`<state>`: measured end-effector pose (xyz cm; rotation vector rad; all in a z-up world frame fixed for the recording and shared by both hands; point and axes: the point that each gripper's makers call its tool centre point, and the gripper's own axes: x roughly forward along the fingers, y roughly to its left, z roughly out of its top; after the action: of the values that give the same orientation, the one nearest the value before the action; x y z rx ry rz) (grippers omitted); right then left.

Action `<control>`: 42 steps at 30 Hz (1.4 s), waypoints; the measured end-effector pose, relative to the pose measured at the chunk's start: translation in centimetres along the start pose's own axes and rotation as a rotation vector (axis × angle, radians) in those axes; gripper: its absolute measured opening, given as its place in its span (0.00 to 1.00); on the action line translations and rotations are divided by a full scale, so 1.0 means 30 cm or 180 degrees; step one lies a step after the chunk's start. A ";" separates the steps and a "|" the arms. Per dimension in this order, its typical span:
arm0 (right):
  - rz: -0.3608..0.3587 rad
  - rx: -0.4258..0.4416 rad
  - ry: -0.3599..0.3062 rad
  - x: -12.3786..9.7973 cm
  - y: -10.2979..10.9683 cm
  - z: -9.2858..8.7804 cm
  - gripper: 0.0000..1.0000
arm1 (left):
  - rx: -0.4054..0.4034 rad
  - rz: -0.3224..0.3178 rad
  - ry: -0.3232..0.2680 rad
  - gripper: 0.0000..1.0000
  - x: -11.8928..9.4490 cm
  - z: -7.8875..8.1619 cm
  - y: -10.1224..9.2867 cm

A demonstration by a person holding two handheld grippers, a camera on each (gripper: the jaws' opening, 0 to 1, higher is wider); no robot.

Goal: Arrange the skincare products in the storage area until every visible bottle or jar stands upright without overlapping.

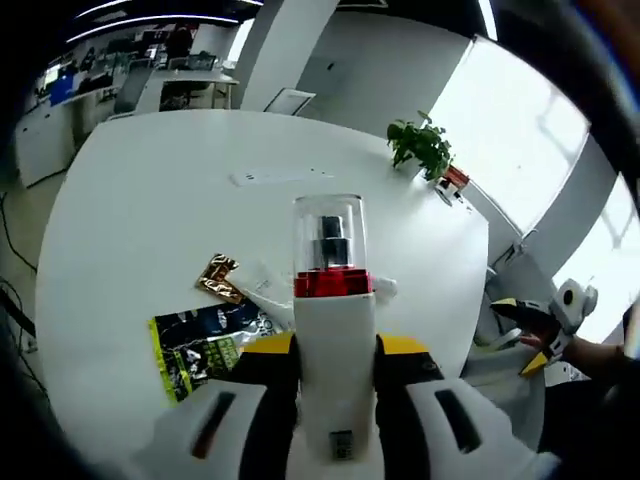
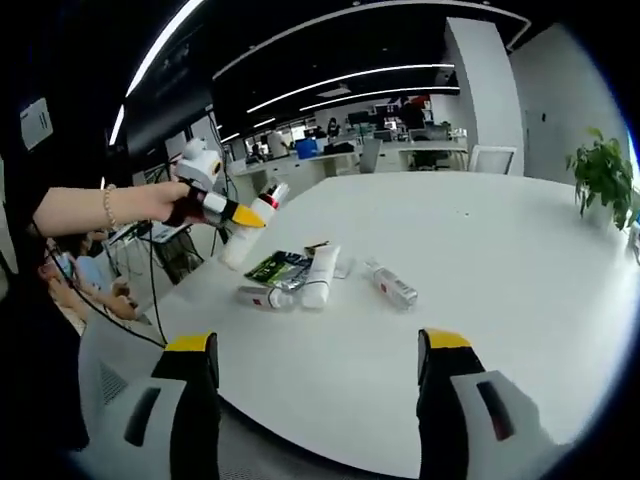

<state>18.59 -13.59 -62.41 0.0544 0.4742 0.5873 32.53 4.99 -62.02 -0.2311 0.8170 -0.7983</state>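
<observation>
In the left gripper view, the left claw (image 1: 335, 375) is squeezed shut on a white bottle (image 1: 335, 330) with a red ring and a clear cap, and the bottle stands up between the two yellow-tipped jaws, lifted above the tabletop (image 1: 150, 200). Just past it on the tabletop lie a dark packet (image 1: 200, 345) with yellow edges and a small gold packet (image 1: 219, 277). Farther off is a flat white strip (image 1: 280, 177), and at the far edge a green plant (image 1: 420, 145). In the right gripper view, the right claw (image 2: 318, 385) is wide open and holds nothing. Beyond it on the tabletop lie a white tube (image 2: 318, 275), a small bottle with a red band (image 2: 265, 297) on its side, and a clear bottle (image 2: 392, 284), also lying down. The dark packet sits just behind the tube. To the left a hand (image 2: 150, 203) holds the left claw with the white bottle in the air; how it tilts is hard to tell there.
</observation>
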 end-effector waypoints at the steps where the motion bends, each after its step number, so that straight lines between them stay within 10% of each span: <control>1: 0.0043 -0.0008 -0.0018 0.003 0.009 0.016 0.80 | -0.0018 -0.0024 -0.0015 0.33 0.000 0.003 -0.012; 24: 0.1199 0.0178 -0.0105 0.076 0.245 0.150 0.65 | 0.0035 -0.1252 -0.0304 0.33 -0.018 0.030 -0.374; 42: 0.1927 0.0353 -0.0243 0.061 0.260 0.262 0.52 | 0.0242 -0.1995 -0.0457 0.33 -0.029 0.046 -0.688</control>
<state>19.37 -5.43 -54.76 0.3333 0.4135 1.1472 21.90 -8.83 -50.83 -0.4836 0.5758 -1.3800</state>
